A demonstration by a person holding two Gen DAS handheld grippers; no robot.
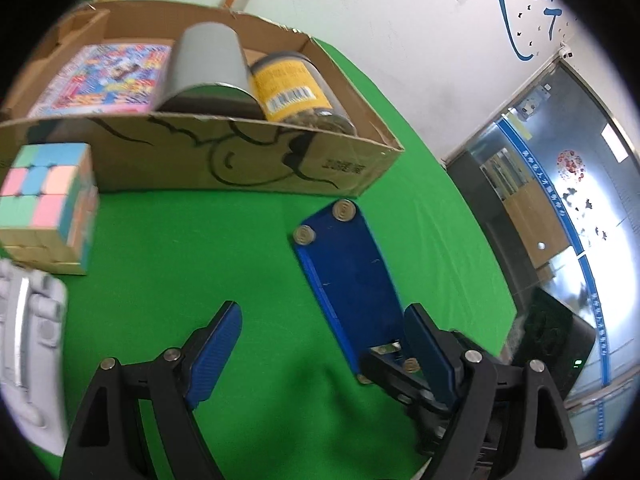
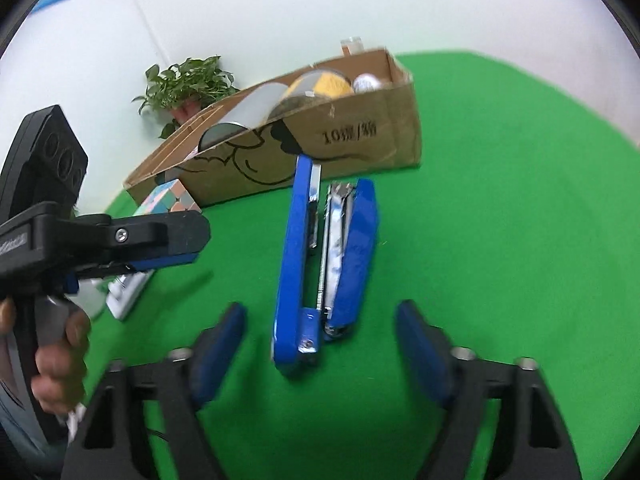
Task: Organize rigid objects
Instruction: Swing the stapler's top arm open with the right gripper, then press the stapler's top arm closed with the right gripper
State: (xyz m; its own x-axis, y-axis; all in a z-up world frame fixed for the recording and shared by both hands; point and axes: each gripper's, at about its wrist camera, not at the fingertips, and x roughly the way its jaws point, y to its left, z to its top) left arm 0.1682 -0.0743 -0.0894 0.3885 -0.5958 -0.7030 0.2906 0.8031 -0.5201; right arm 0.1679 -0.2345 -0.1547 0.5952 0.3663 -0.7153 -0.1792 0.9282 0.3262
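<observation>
Lying on its side on the green cloth (image 2: 500, 240), the blue stapler (image 2: 320, 256) is framed between the fingers of the right gripper (image 2: 320, 344), its hinge end nearest the camera and its two arms splayed toward the cardboard box (image 2: 360, 140). That gripper's fingers are spread to either side of the stapler and no contact is seen, so nothing is gripped yet. The left gripper (image 1: 320, 328) is held wide as well, empty, just beside the stapler's flat underside (image 1: 352, 276).

The box is already loaded with a grey cylinder (image 1: 208, 64), a yellow-labelled jar (image 1: 296, 84) and a colourful booklet (image 1: 108, 76); little free floor appears left inside. A puzzle cube (image 1: 44, 204) and a white device (image 1: 28, 340) are parked on the cloth at the left. Open cloth is available to the right, while the near box wall must be cleared by any lift.
</observation>
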